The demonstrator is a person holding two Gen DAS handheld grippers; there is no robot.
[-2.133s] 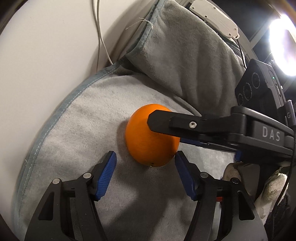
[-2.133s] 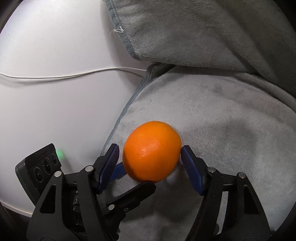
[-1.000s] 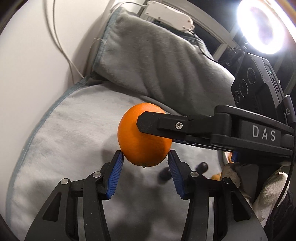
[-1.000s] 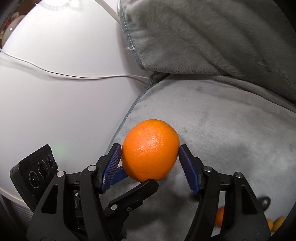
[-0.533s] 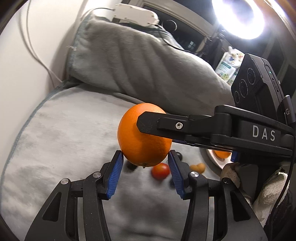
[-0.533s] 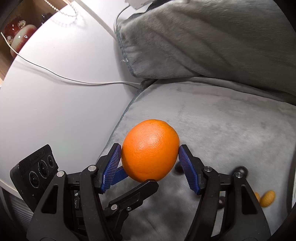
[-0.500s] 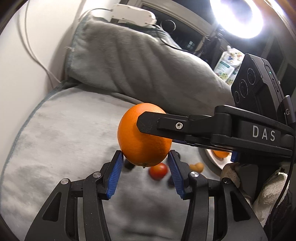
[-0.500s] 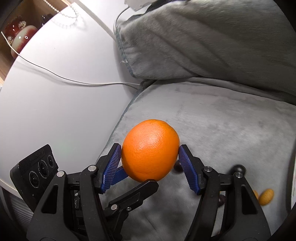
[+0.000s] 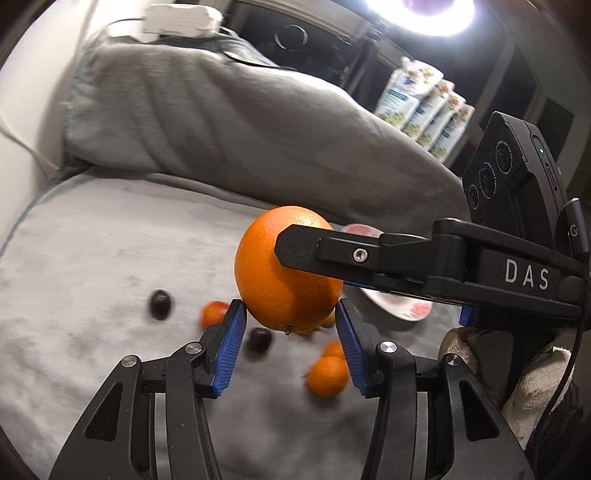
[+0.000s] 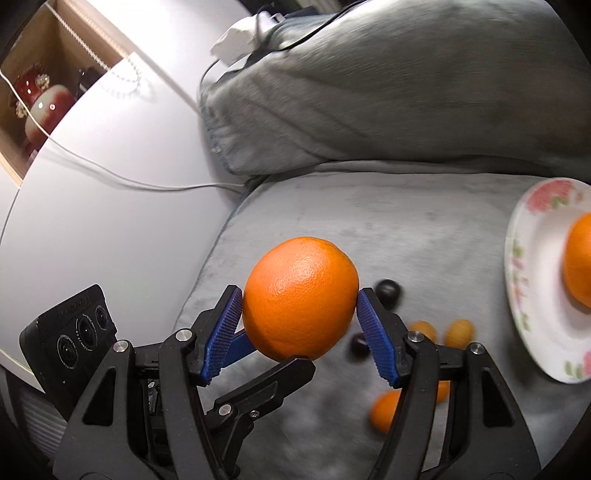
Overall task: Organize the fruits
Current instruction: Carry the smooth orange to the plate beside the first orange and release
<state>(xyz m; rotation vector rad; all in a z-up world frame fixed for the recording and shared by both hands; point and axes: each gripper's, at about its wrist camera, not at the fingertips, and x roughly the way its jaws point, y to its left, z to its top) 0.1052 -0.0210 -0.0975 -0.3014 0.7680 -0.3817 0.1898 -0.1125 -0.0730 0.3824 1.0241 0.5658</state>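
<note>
A large orange (image 9: 280, 273) is held in the air above the grey blanket (image 9: 92, 258), gripped from two sides at once. My left gripper (image 9: 288, 328) is shut on its lower part with blue pads. My right gripper (image 10: 301, 317) is shut on its sides (image 10: 301, 299); its black finger (image 9: 369, 254) crosses the left wrist view from the right. Below lie small fruits: dark plums (image 9: 160, 303), a red one (image 9: 214, 312), small oranges (image 9: 327, 376) and kumquats (image 10: 458, 332). A floral white plate (image 10: 528, 332) at right holds another orange (image 10: 580, 266).
A grey pillow (image 10: 388, 92) lies behind the blanket, with a white power adapter (image 9: 181, 20) and cables on it. A white round table (image 10: 92, 206) with a cable is at left. Packets (image 9: 424, 107) and a ring lamp (image 9: 436, 14) stand beyond.
Both grippers have carried the orange up and to the right together. The scattered small fruits and the plate with an orange have come into view.
</note>
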